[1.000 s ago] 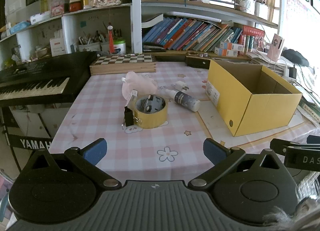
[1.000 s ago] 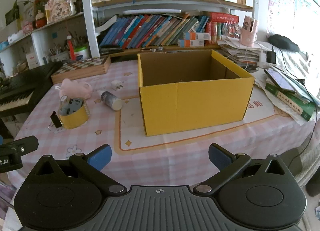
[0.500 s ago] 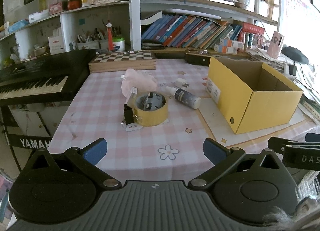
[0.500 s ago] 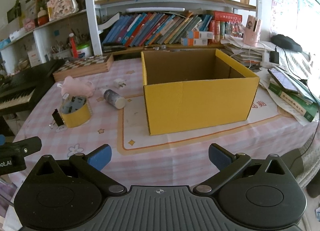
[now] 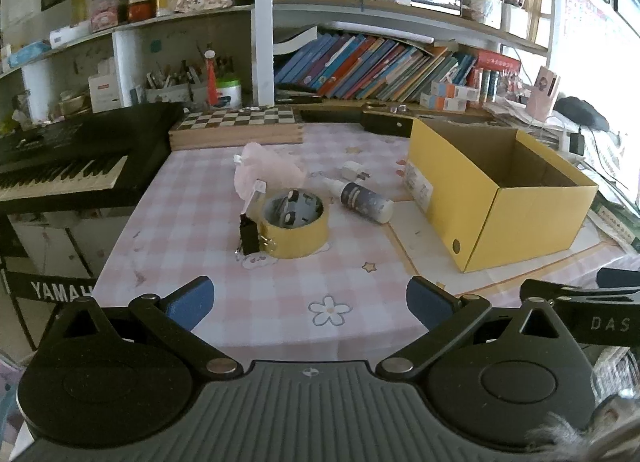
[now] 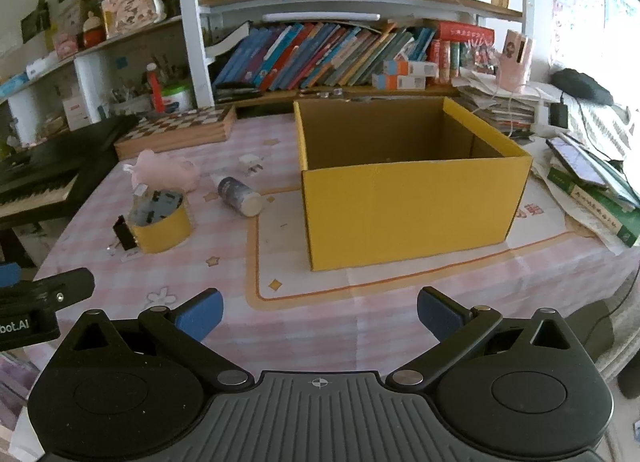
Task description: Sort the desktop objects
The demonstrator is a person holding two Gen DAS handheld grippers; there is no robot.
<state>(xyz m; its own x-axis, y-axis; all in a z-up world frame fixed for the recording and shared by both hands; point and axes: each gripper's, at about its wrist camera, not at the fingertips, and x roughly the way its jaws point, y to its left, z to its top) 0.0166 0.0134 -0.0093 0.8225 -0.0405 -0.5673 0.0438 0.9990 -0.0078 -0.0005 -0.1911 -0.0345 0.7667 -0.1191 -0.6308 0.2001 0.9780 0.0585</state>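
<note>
A: Both tools gape wide and hold nothing: left gripper (image 5: 308, 298), right gripper (image 6: 318, 308).

B: The clutter lies left of the open yellow cardboard box (image 6: 404, 185).

A: The black binder clip (image 5: 249, 234) touching the yellow tape roll (image 5: 294, 227) could snag; the dark lying bottle (image 5: 362, 199) might roll.

An open yellow cardboard box (image 6: 408, 197) is set upright on the tabletop (image 5: 248, 294). Well to its left, a yellow tape roll (image 5: 294, 236) lies flat with a black clip (image 5: 249, 236) touching it, a pink pouch (image 5: 268, 171) behind, and a bottle (image 5: 362, 201) and white plug (image 5: 354, 171) lying between.
</note>
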